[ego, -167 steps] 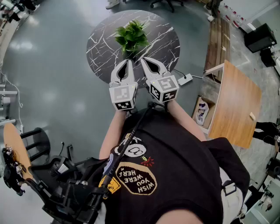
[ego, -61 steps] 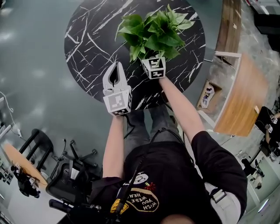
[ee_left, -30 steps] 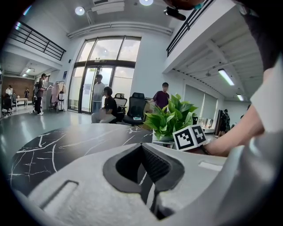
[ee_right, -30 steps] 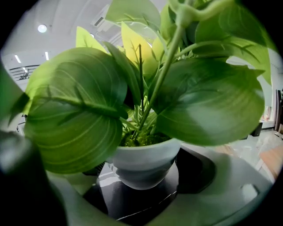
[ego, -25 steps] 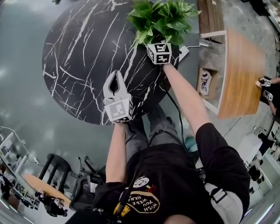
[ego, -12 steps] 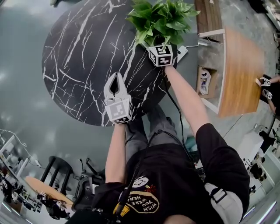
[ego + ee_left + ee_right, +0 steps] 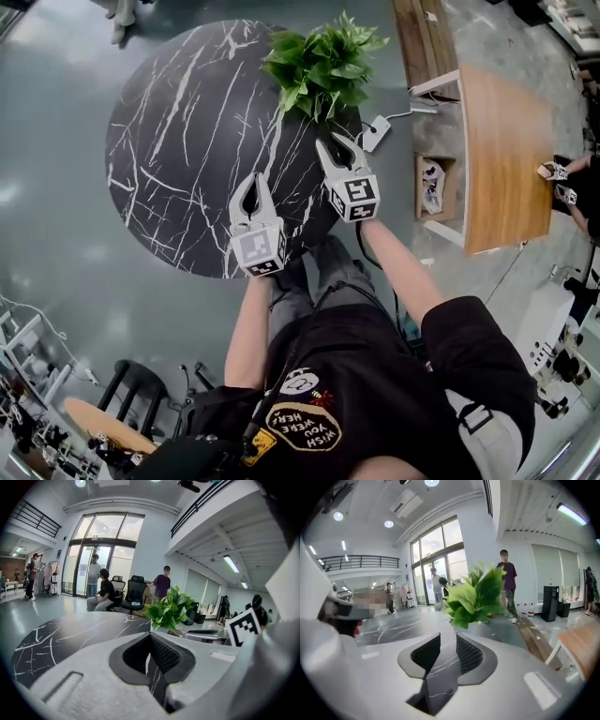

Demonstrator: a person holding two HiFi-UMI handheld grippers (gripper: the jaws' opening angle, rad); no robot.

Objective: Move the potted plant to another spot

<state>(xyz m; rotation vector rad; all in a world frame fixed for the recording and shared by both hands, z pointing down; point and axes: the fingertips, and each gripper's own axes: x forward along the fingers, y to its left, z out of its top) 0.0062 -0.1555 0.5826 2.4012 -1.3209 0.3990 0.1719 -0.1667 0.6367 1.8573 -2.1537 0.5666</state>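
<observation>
The potted plant (image 7: 322,61), a bushy green one, stands by itself at the far right edge of the round black marble table (image 7: 178,141). It also shows ahead in the left gripper view (image 7: 169,611) and close ahead in the right gripper view (image 7: 476,597). My right gripper (image 7: 337,141) hangs a little short of the plant, apart from it. Its jaws are closing, a narrow gap is left (image 7: 448,639), and nothing lies between them. My left gripper (image 7: 254,178) hovers over the table's near edge, its tips together (image 7: 150,637) and empty.
A wooden desk (image 7: 502,150) stands to the right of the table, with a white power strip (image 7: 375,131) and a box (image 7: 431,183) on the floor between them. A black chair (image 7: 131,384) is at lower left. People and office chairs (image 7: 104,592) are beyond the table.
My right gripper has drawn back from the plant toward the person and its jaws have narrowed. The plant stays at the table's far right edge. My left gripper has barely shifted.
</observation>
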